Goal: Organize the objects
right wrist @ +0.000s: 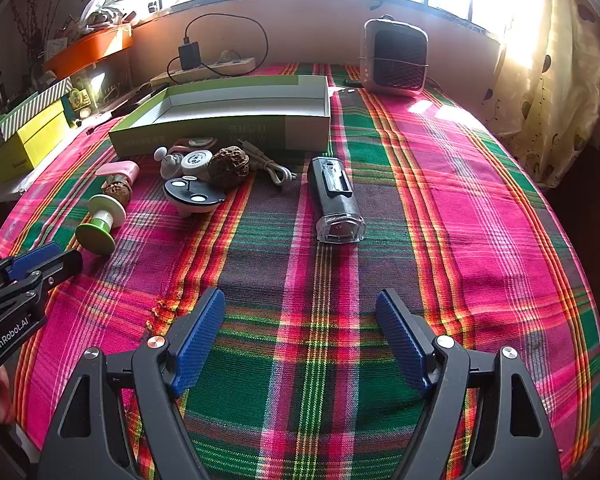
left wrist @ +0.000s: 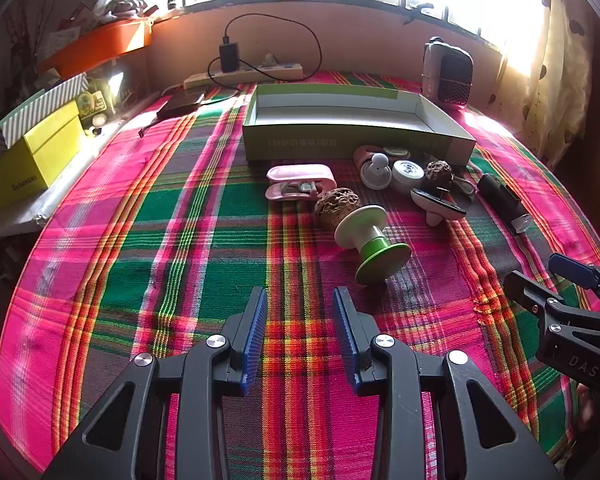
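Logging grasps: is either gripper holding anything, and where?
Nothing held: left gripper and right gripper are both open over the plaid cloth.

Each wrist camera looks forward and steeply down along its own gripper toward the window wall, the left gripper (left wrist: 300, 336) low over the plaid surface (left wrist: 204, 216) just before the green spool (left wrist: 370, 242), both views sharing the open box (right wrist: 236, 120) and clutter.
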Motion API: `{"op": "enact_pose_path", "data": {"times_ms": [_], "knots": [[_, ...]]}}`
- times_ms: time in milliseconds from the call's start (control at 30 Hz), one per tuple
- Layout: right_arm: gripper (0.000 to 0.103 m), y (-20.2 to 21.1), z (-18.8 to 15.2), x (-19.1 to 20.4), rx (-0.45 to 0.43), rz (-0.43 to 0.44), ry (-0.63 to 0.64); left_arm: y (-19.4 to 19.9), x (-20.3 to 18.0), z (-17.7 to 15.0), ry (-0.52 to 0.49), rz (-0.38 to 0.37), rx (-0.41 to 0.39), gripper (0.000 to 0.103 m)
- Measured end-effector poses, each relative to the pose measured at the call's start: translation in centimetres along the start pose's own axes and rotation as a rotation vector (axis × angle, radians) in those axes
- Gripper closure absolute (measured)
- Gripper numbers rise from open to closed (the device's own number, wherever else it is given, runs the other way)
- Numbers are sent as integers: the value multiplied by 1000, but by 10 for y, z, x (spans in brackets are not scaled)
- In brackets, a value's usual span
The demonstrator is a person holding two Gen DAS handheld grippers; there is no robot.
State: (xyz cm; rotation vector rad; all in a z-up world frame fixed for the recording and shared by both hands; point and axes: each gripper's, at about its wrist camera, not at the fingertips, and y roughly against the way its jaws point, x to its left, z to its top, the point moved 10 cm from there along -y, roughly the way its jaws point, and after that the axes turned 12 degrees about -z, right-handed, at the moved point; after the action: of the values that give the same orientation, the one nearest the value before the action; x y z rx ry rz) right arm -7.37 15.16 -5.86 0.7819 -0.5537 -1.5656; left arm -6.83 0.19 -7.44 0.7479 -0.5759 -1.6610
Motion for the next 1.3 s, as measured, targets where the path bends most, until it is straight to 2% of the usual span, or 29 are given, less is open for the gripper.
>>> {"op": "enact_pose_path", "data": {"times_ms": [400,667,1300], "knots": [[25,-2,-3,-1,1,1,3,-1,0,1,3,-2,1,72],[25,-1,-4,-2,22,33,42,1,0,2,4,-23,7,70],[25,-1,-2,0,6,43,72,1,0,2,6,-32,4,70]]}}
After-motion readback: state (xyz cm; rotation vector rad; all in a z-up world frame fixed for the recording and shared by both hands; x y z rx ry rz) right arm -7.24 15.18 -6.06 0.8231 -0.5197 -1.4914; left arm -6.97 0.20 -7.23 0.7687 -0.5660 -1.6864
